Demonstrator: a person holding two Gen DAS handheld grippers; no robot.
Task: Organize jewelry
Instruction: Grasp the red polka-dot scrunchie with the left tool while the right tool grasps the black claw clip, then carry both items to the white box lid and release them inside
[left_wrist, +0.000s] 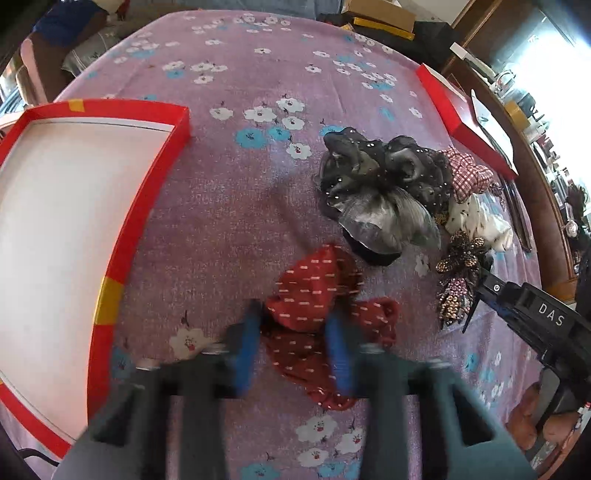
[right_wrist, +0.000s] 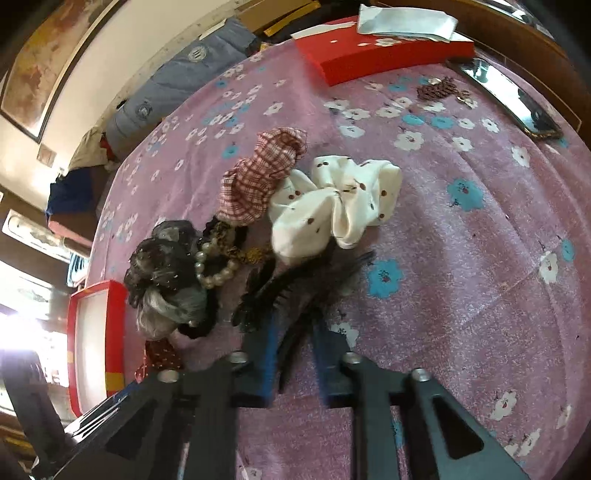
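A dark red scrunchie (left_wrist: 314, 295) with white dashes lies on the pink flowered cloth. My left gripper (left_wrist: 293, 332) is over it, its blue pads pressed into the fabric from both sides. To its left stands an open red box (left_wrist: 159, 110) with a white floor. My right gripper (right_wrist: 295, 339) is shut on a black toothed hair clip (right_wrist: 295, 288) that lies on the cloth. In the left wrist view the right gripper (left_wrist: 476, 299) sits at the edge of a beaded flower clip (left_wrist: 461, 258).
A pile lies beyond the grippers: a grey-black scrunchie (left_wrist: 376, 184), a checked scrunchie (right_wrist: 258, 177), a white spotted scrunchie (right_wrist: 332, 199) and a pearl bracelet (right_wrist: 214, 269). A red lid (right_wrist: 384, 51), a small chain piece (right_wrist: 439, 88) and a shiny flat object (right_wrist: 517, 99) lie farther off.
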